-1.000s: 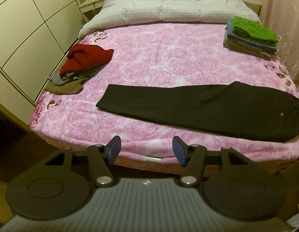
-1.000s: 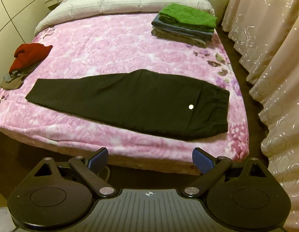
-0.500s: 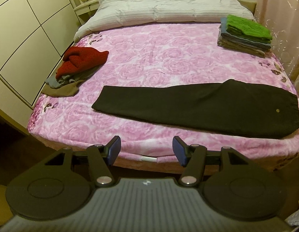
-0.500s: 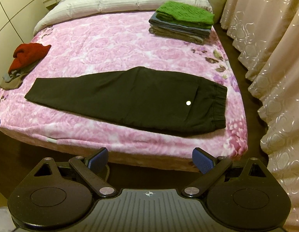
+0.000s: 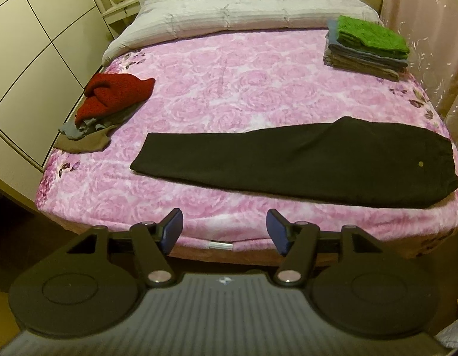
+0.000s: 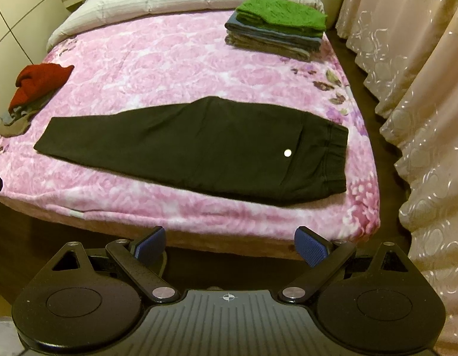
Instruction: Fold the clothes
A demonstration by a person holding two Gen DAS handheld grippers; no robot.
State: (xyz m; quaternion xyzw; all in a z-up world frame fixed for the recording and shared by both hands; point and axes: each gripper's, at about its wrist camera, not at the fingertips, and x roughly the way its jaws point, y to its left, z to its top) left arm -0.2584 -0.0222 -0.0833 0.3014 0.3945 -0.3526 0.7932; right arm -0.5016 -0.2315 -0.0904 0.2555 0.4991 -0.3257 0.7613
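Both grippers hung short of the foot of the bed (image 5: 116, 195), pointing down at it, and neither touched a garment. The left gripper (image 5: 224, 230) had its jaws apart and widening, nothing between them but the pink floral blanket's (image 6: 169, 59) near hem showing beyond. The right gripper (image 6: 229, 244) had its jaws spread wider, also empty. The black trousers (image 5: 303, 160) lay flat across the bed, well ahead of both pairs of jaws, already doubled leg over leg, lengthwise across the view. From the right jaws, the waistband end with its small pale button (image 6: 287, 152) sat ahead and a touch to the right; the leg ends ran off ahead and to the left. From the left jaws, the leg ends lay just ahead and slightly left, and the waist reached far to the right. Farther ahead and to the right, near the grey duvet (image 5: 243, 3), stood a stack of folded clothes (image 6: 276, 29) topped in green. Ahead and to the left, at the bed's edge, a red knit (image 5: 116, 95) slumped on an unfolded heap.
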